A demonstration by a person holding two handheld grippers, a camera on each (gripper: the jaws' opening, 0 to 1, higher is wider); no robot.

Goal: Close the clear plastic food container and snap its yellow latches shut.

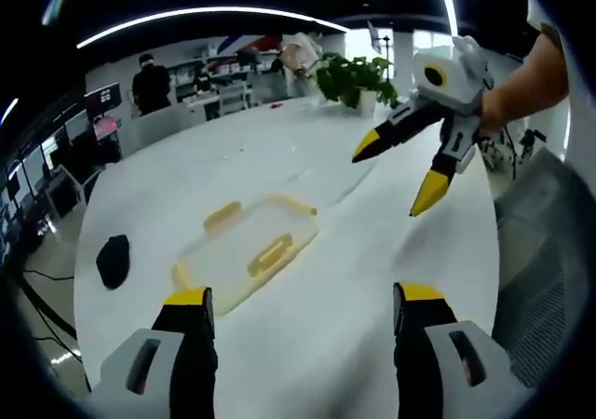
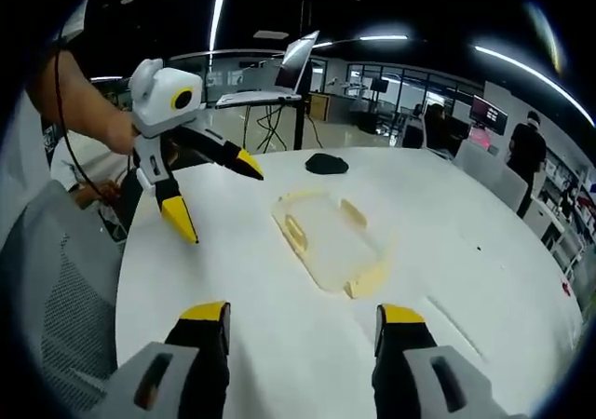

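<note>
A clear, shallow food container (image 1: 247, 251) with yellow latches on its sides lies flat on the white round table (image 1: 307, 344). In the right gripper view the same container (image 2: 331, 237) lies ahead of my jaws. My left gripper (image 1: 303, 298) hangs open just short of it, nothing between its yellow-tipped jaws. My right gripper (image 2: 304, 312) is open too, also short of the container. Each gripper shows in the other's view, held in a hand above the table: the right gripper (image 1: 387, 184) and the left gripper (image 2: 223, 205), both with jaws spread. Whether the latches are snapped I cannot tell.
A black mouse-like object (image 1: 114, 259) (image 2: 326, 163) lies near the table edge beyond the container. A potted plant (image 1: 354, 79) stands at the far side. A grey mesh chair (image 1: 549, 251) (image 2: 56, 279) is beside the table. A laptop on a stand (image 2: 279, 74) and people stand further off.
</note>
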